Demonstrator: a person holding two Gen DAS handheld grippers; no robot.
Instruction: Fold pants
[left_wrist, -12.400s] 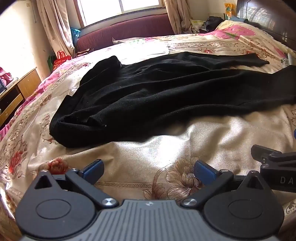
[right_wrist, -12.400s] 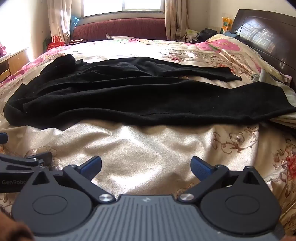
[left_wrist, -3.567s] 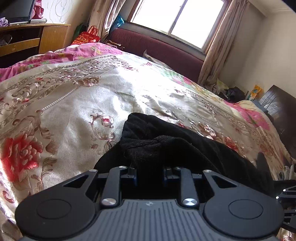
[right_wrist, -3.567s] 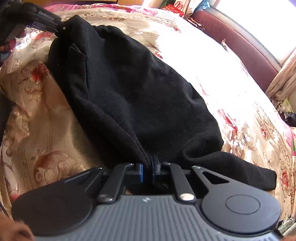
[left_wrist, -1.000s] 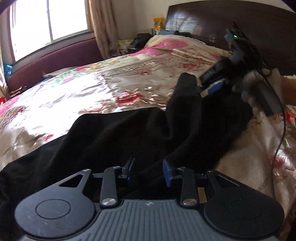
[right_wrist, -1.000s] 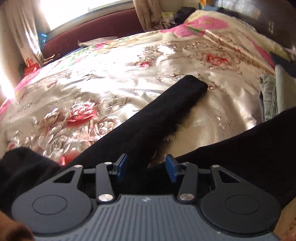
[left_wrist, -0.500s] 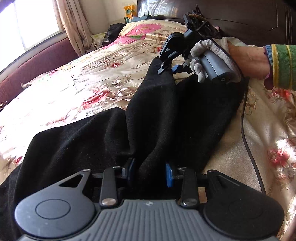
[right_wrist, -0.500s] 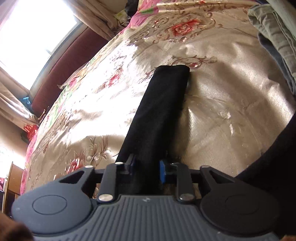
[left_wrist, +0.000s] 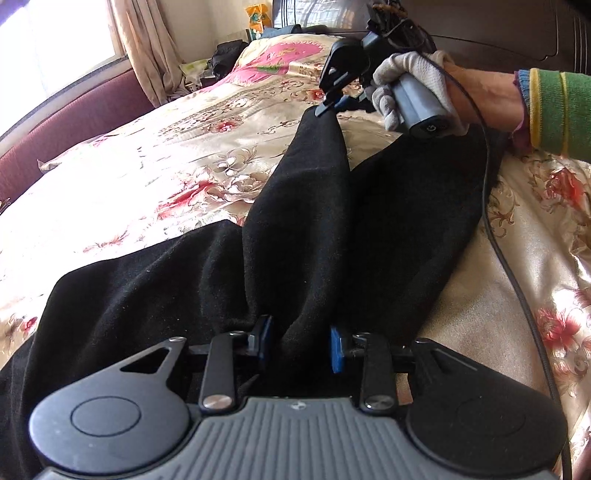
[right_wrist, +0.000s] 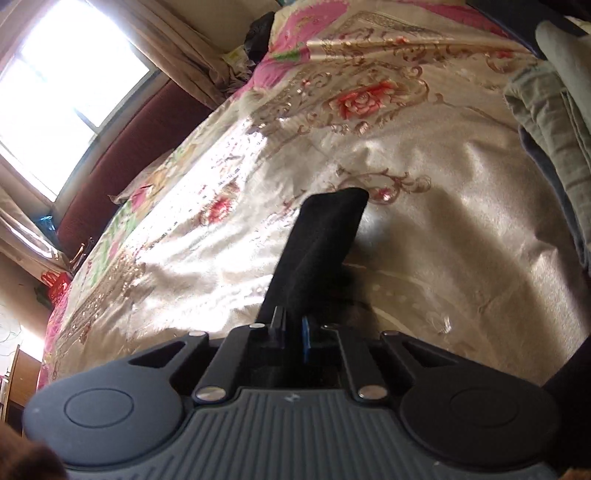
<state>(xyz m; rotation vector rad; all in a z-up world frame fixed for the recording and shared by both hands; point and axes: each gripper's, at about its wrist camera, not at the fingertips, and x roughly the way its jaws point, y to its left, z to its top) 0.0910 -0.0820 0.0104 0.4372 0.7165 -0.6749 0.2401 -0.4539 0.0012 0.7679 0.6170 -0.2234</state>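
Black pants (left_wrist: 295, 221): spread on the bed's floral satin bedspread (left_wrist: 147, 158), toward its near edge. One leg runs up the middle of the left wrist view and narrows to a point at the right gripper; the second leg lies just beside it on the right, its outer edge curving along bare bedspread.

Left gripper (left_wrist: 301, 345): low over the pants' wide end. A raised fold of black cloth stands between the blue pads (left_wrist: 337, 349); the jaws have just been closing, partly drawn in. Whether the pads press the cloth cannot be told.

Right gripper (left_wrist: 328, 107): held by a gloved hand (left_wrist: 410, 85) with a green sleeve (left_wrist: 554, 110) behind it, near the dark headboard (left_wrist: 498, 33). Jaws clenched on the leg's end, having just closed; in the right wrist view the hem (right_wrist: 325, 229) sticks out past the fingertips, lifted above the bedspread.

Cable (left_wrist: 509, 258): trails from the right gripper down across the bedspread along the right side.

Folded grey clothing (right_wrist: 554, 122): stacked at the bedspread's right edge, apart from the hem.

Open room: wide bare bedspread to the left, reaching a maroon padded bench (left_wrist: 74, 118) under the window (right_wrist: 66, 74); a narrower bare strip on the right.
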